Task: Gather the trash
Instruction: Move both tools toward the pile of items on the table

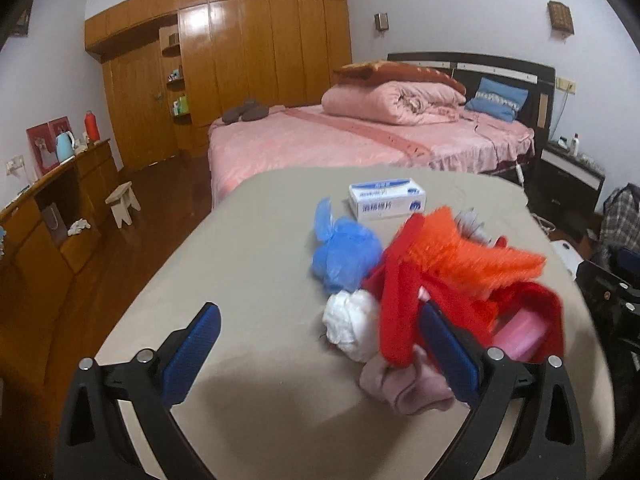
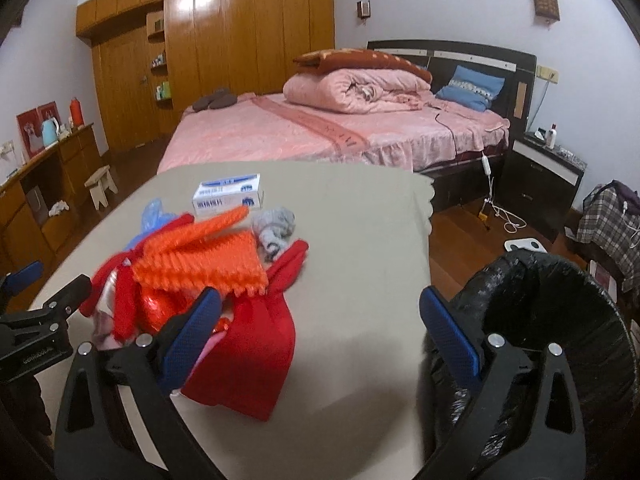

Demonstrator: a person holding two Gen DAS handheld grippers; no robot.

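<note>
White box (image 1: pixel 387 199) blue-banded, print illegible; both grippers (image 1: pixel 320 332) (image 2: pixel 320 324) agape

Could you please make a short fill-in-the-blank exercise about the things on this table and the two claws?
1. The crumpled plastic bag beside the white box is ____ in colour.
2. The trash bin beside the table is lined with a ____ bag.
3. The left claw and the right claw are both ____.

Missing words: blue; black; open
</note>
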